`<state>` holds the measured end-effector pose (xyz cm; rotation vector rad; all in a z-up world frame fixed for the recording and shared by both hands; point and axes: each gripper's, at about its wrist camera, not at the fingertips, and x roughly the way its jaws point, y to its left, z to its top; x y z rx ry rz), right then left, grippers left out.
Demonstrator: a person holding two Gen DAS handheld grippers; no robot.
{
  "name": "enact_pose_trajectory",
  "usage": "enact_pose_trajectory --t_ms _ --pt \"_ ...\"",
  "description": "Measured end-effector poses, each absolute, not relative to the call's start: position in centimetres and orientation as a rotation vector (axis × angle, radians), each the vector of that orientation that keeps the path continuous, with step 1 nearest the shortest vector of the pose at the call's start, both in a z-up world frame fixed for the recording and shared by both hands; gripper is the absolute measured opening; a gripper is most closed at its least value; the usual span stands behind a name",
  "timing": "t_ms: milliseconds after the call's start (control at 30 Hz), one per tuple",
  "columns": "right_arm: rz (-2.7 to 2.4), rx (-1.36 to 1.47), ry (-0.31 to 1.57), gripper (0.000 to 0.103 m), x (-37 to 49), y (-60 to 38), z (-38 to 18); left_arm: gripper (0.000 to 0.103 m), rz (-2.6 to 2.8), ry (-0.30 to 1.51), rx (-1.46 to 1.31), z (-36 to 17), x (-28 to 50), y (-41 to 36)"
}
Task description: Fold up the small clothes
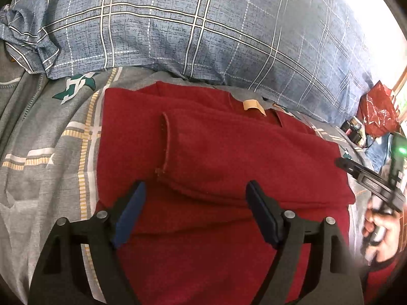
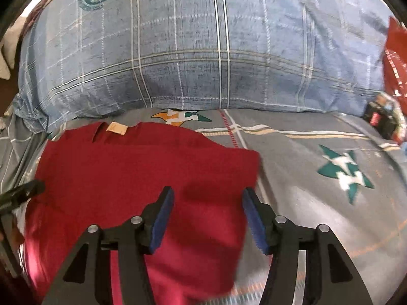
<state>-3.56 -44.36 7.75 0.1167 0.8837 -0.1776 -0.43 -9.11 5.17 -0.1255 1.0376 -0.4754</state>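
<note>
Your left tool (image 1: 195, 211) sits at the bottom of the left wrist frame, jaws wide apart with nothing between the pads; only red cloth lies beneath them. Your right tool (image 2: 207, 216) sits at the bottom of the right wrist frame, jaws partly open and gripping nothing; its right pad hangs over the shirt's right edge.

The shirt (image 1: 216, 152) lies on the bed (image 1: 45, 172), filling the centre of the left view and the lower left of the right view. One sleeve (image 1: 203, 147) is folded across the body; the tan label (image 1: 251, 105) marks the collar at the far end. I judge the fold part done.

Risks from here:
- Closing the left tool where it stands would pinch both the sleeve layer and the body, dragging the fold askew.
- The right tool, astride the edge, could catch the sheet along with the shirt.
- The right view is blurred, so a hasty grasp may miss the hem.

Beyond the collar, the pillow (image 1: 203, 30) crowds the upper frame; a lifted shirt could snag against it.
</note>
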Motion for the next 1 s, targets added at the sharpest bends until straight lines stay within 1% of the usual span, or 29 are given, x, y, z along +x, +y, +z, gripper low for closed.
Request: enact_pose_trajectory --t_ms 33,100,133,233,267,500,600,700,767,1000 --pt "-0.192 0.103 0.895 0.055 -2.8 -44.5 7.1 0.081 -0.477 1.037 -0.120 5.2 -0.5 -9.2" --pt "-0.205 0.104 0.907 0.055 -1.6 -45.0 5.9 0.082 -0.477 1.035 -0.112 5.1 -0.5 -9.3" --pt "-0.207 0.123 0.881 0.055 -1.5 -45.4 5.8 0.082 -0.477 1.034 -0.109 5.1 -0.5 -9.4" --pt "-0.214 0.157 0.889 0.055 -1.5 -45.6 6.0 0.082 -0.478 1.033 -0.106 5.1 -0.5 -9.4" --pt "-0.219 0.158 0.899 0.058 -2.0 -45.4 6.3 0.082 -0.479 1.034 -0.111 5.1 -0.5 -9.3" --pt "-0.184 0.129 0.889 0.060 -7.1 -43.9 8.1 0.082 -0.475 1.032 -0.123 5.2 -0.5 -9.1" --pt "-0.178 0.129 0.902 0.062 -8.6 -43.5 7.6 0.082 -0.472 1.029 -0.118 5.1 -0.6 -9.2" --pt "-0.209 0.111 0.947 0.063 -8.7 -43.8 5.7 0.082 -0.468 1.026 -0.110 5.1 -0.7 -9.3" --pt "-0.213 0.129 0.917 0.070 -8.9 -44.2 5.5 0.082 -0.463 1.020 -0.100 5.1 -0.8 -9.4" --pt "-0.182 0.167 0.882 0.070 -10.8 -43.7 7.5 0.082 -0.448 0.996 -0.062 6.0 -2.7 -9.0"
